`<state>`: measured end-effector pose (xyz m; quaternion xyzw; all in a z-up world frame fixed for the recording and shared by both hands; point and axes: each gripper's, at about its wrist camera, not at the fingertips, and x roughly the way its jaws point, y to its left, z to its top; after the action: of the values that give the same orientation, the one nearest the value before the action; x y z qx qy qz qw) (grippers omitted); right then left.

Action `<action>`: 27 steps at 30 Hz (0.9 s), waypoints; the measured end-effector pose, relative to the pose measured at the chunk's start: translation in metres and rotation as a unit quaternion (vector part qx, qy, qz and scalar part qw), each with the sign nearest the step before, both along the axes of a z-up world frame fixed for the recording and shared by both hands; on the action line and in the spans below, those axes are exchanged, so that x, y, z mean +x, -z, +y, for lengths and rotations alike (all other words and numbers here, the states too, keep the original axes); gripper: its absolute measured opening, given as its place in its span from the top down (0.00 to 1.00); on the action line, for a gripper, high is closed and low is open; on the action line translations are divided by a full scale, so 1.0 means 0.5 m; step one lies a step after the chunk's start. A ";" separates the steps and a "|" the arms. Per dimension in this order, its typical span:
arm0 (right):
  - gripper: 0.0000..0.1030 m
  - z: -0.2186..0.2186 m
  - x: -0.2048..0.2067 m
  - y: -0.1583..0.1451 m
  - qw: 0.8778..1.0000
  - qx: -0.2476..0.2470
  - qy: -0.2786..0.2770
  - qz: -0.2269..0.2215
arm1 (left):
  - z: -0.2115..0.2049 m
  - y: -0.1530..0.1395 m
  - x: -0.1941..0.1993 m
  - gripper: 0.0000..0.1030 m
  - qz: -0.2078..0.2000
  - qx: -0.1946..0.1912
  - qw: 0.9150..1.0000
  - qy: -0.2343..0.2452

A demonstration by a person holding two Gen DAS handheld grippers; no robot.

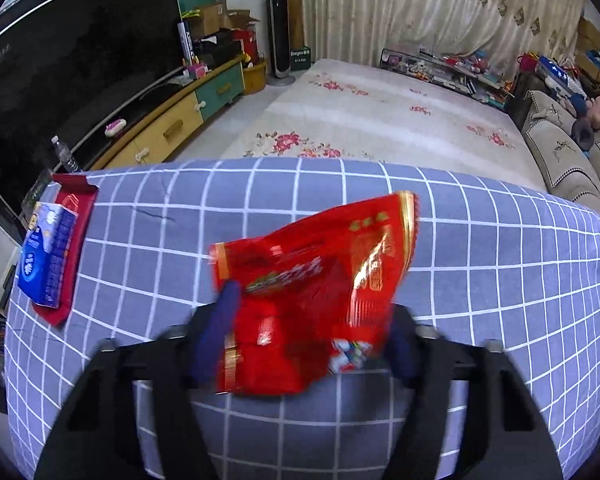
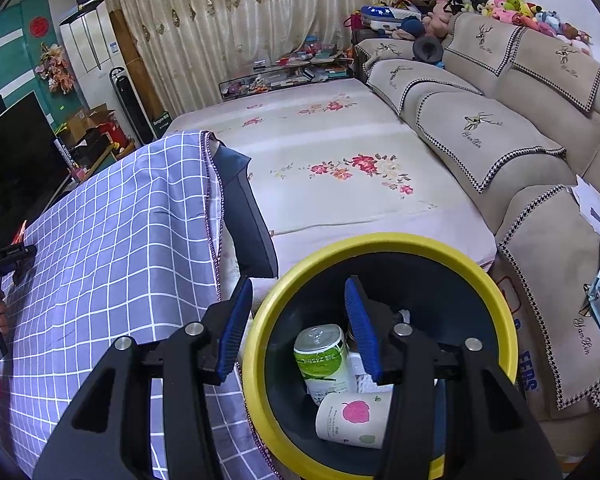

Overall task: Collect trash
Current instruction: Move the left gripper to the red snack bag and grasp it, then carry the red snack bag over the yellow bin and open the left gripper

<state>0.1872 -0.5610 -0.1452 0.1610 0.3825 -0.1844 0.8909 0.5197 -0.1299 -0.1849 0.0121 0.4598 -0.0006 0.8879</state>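
1. left wrist view takes in the largest thing first: a table draped in a lilac cloth with a white grid (image 1: 480, 272), with a pale floral mat and a beige sofa beyond its far edge.
2. right wrist view shows where the trash goes: a round bin with a yellow rim and dark inside (image 2: 380, 242), standing just past the table's right side, already holding a green and white drink can (image 2: 324, 356) and a paper cup printed with a pink apple (image 2: 354, 420).
3. at the table's left end, well apart from the action, a blue tissue pack (image 1: 46, 256) lies on a flat red tray (image 1: 78, 240).
4. the task's thing, a crinkled red foil snack bag with gold edging (image 1: 312, 292), sits between the left gripper (image 1: 312, 332) and its blue pads; its long axis runs away from the camera and tilts to the right.
5. the left gripper looks clenched on the bag's lower part, the pads pressed to its two sides, pointing steeply down at the cloth.
6. the right gripper (image 2: 300, 332) hangs over the bin with fingers released, grasping nothing.
7. judgement: the bin lies to the left hand's right, so the bag must travel that way across the table.
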 end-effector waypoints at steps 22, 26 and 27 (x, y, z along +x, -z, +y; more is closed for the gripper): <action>0.55 0.036 -0.066 -0.051 0.999 -0.014 -0.017 -0.028 | -0.037 -0.139 -0.377 0.96 -0.076 0.042 0.985 0.151; 0.55 0.029 -0.102 -0.065 0.999 -0.015 -0.014 -0.039 | -0.118 -0.171 -0.463 0.96 -0.089 0.035 0.978 0.187; 0.55 0.025 -0.112 -0.068 0.999 -0.015 -0.013 -0.041 | -0.147 -0.178 -0.485 0.96 -0.091 0.030 0.976 0.198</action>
<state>0.1314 -0.5487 -0.1110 0.1499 0.3447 -0.1723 0.9105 0.2772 -0.2032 -0.0957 0.1296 0.3651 -0.1610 0.9078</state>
